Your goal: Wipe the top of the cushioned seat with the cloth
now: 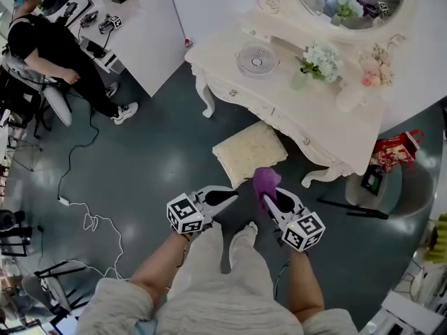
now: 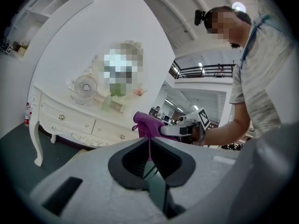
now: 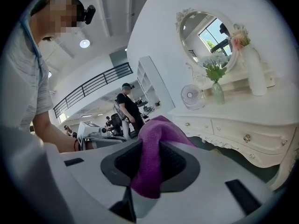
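Observation:
The cream cushioned seat [image 1: 249,153] stands on the dark floor in front of the white dressing table [image 1: 293,103]. My right gripper [image 1: 271,195] is shut on a purple cloth [image 1: 265,183], [image 3: 150,157], which bunches out past its jaws just below the seat's near edge. From the left gripper view the same cloth [image 2: 148,126] shows in the right gripper [image 2: 164,130] ahead. My left gripper [image 1: 228,197] is held to the left of the right one, jaws shut with nothing between them [image 2: 150,158]. Both are held up in front of my body, above the floor.
A glass dish [image 1: 256,59], flower vases [image 1: 318,63] and an oval mirror [image 1: 349,2] sit on the dressing table. A person in black [image 1: 49,47] sits at the upper left beside a white partition [image 1: 143,26]. Cables [image 1: 77,187] trail over the floor at left.

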Demonstrator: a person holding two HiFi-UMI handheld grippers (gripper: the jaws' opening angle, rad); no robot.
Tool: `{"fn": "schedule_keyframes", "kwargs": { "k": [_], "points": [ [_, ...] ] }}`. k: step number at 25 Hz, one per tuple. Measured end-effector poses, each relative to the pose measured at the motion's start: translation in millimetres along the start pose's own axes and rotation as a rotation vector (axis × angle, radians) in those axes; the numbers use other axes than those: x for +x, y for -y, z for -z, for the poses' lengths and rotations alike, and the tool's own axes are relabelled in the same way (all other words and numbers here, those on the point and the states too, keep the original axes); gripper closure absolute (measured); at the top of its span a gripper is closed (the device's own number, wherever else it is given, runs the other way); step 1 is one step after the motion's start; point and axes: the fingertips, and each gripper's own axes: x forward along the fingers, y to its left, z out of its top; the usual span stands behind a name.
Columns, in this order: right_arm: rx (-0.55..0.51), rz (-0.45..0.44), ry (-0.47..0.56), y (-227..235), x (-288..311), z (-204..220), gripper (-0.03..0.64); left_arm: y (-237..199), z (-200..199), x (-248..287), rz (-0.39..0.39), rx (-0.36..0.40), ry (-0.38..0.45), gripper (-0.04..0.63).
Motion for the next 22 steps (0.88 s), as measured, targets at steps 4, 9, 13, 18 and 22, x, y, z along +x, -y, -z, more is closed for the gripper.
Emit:
{"fn": "schedule_keyframes", "kwargs": {
  "k": [4, 9, 13, 18, 22],
  "points": [
    [-0.056, 0.019, -0.047, 26.4, 34.9, 21.4, 0.522, -41.6, 17.6, 10.6, 0.009, 0.015, -0.008, 0.578],
    [-0.089, 0.033, -0.085, 62.3, 74.2, 50.3, 0.522, -98.9, 47.2, 24.3, 0.011, 0.011, -0.007, 0.577],
    [-0.099, 0.037, -0.089, 92.2, 98.8, 71.1, 0.522, -135.4, 71.8, 39.3, 0.017, 0.041, -0.022, 0.577],
    [-0.152, 0.034, -0.099, 137.7, 130.0, 104.9, 0.522, -181.7, 109.0, 61.1, 0.026, 0.082, -0.017, 0.575],
    [-0.205, 0.054, -0.126, 173.7, 156.1, 129.4, 0.522, -219.4, 129.1, 73.9, 0.022, 0.095, 0.026, 0.489]
  ]
}}
